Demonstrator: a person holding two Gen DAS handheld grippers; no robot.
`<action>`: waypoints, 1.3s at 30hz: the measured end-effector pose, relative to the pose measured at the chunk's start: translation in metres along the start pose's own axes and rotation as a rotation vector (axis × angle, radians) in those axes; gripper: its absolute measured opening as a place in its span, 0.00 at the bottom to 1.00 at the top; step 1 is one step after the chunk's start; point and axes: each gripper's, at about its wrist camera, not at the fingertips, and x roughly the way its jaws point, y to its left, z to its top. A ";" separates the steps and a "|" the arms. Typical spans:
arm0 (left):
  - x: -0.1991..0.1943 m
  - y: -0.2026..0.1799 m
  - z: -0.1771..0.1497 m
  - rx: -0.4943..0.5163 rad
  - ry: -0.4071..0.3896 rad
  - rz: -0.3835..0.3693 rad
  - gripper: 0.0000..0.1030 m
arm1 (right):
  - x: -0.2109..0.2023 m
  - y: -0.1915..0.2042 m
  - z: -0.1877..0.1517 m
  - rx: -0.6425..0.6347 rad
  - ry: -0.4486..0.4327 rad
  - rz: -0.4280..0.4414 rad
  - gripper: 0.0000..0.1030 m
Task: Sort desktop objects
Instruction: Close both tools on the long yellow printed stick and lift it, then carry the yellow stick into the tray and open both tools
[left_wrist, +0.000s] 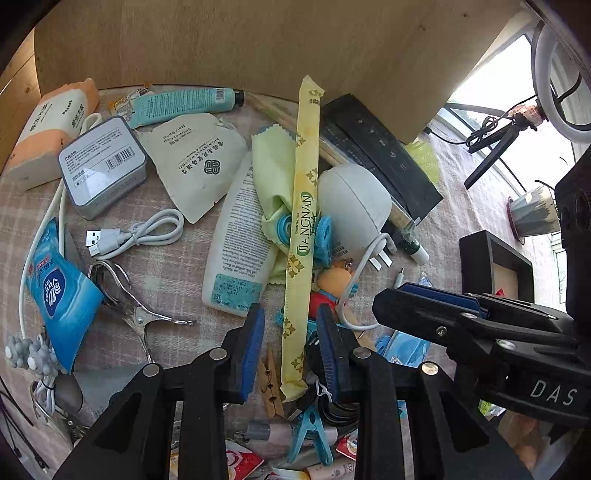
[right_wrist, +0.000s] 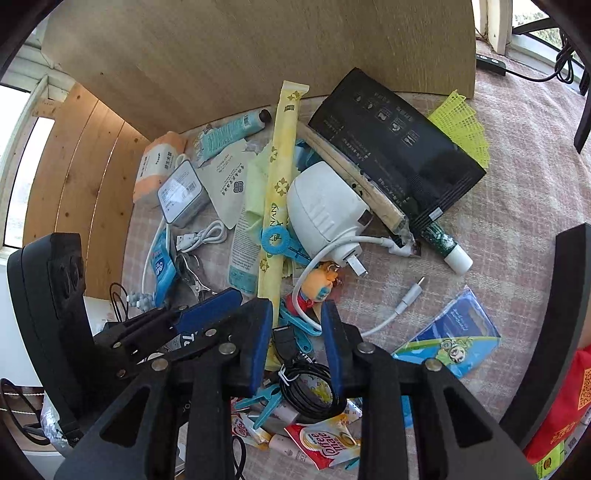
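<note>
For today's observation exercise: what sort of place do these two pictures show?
Probably a home desk by a window: a checked cloth heaped with household clutter, such as a tissue pack, a white charging cable and a lotion bottle.

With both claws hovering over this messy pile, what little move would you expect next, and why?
Probably the left gripper lowers and shuts on the long yellow tea packet: it lies on top of the pile, its lower end already sits between the open jaws, and nothing is gripped yet.

Yellow tea stick (left_wrist: 301, 229): "JIANGNAN TEA"; red sachet (right_wrist: 325, 445): "Coffee mate"; right hand-held gripper (left_wrist: 417, 295): "DAS".
</note>
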 end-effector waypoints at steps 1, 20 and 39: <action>0.004 -0.001 0.002 0.005 0.006 0.004 0.26 | 0.003 -0.001 0.002 0.002 0.004 0.000 0.26; 0.030 -0.006 0.018 0.025 0.037 0.002 0.11 | 0.031 -0.003 0.023 0.027 0.052 0.020 0.11; -0.043 -0.016 -0.019 0.023 -0.092 -0.038 0.10 | -0.057 -0.014 -0.034 0.013 -0.051 0.179 0.04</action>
